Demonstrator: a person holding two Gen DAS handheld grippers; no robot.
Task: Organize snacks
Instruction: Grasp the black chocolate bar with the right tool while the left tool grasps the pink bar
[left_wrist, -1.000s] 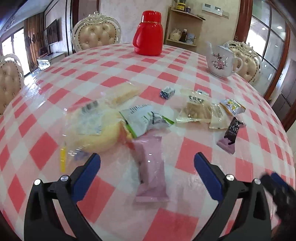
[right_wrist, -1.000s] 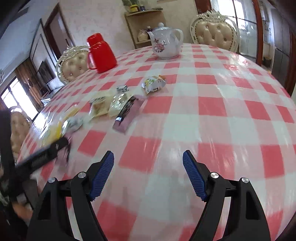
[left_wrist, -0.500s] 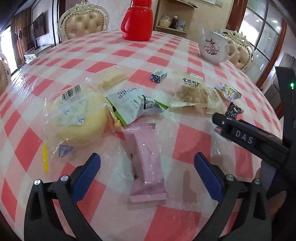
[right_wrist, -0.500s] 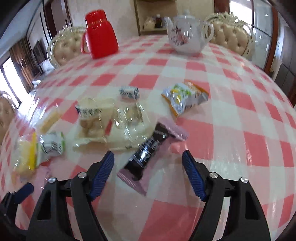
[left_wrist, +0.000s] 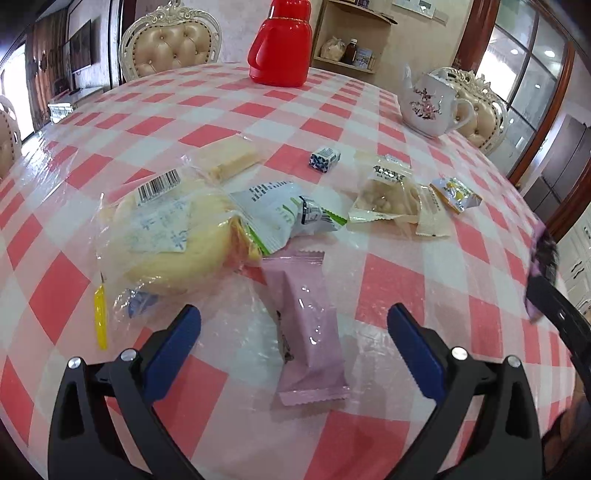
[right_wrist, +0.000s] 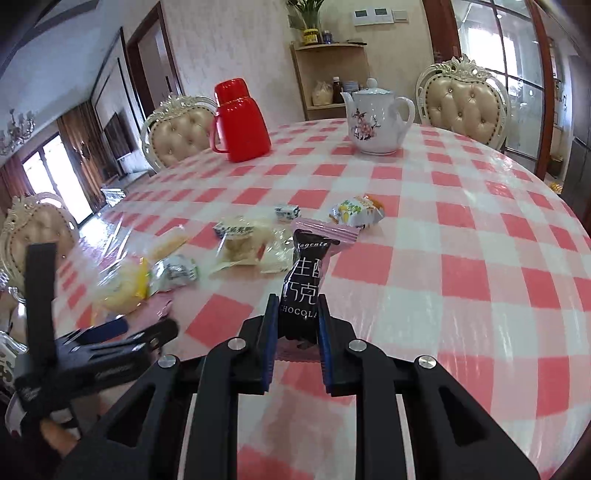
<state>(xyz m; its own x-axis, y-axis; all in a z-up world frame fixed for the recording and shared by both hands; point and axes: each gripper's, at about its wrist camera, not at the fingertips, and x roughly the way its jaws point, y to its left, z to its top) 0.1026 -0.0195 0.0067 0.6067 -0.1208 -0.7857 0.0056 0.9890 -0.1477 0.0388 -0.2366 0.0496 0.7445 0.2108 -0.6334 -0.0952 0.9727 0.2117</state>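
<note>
the sorting looks barely begun, judged from how the snacks lie: most are scattered on the round table under its glossy pink-and-white checked plastic cloth (left_wrist: 399, 280), with no box or tray for them in view. the right gripper (right_wrist: 295, 325) has its blue-padded jaws pinched on the lower part of the black-and-pink chocolate bar wrapper (right_wrist: 306, 273), which stands up from the jaws, clear of the cloth. the left gripper (left_wrist: 293, 332) hangs with its jaws wide apart and nothing between the pads, just above the plain pale pink flat snack packet (left_wrist: 308, 332) lying on the cloth.

left to handle: that pink packet, the big clear bag of yellow cake with a barcode label (left_wrist: 166, 236), the crumpled white-and-green foil packet (left_wrist: 284, 218), the pale wafer bar in clear film (left_wrist: 229, 162), the small blue-and-white wrapped candy (left_wrist: 324, 158), the clear pouch of beige biscuits (left_wrist: 384, 195) and the orange-and-white small sachet (left_wrist: 456, 194). where they should go i cannot tell.

against the earlier frames, the right gripper's jaws have just been closing, and the chocolate bar is now between them; a second ago they stood wide over bare cloth, half a second ago they straddled the bar as it lay flat beside the biscuit pouch. that spot is now vacant. the left gripper is as open as before, over the same pink packet. the red plastic thermos jug (right_wrist: 242, 122) and the white flowered china teapot (right_wrist: 373, 122) have not shifted.
</note>
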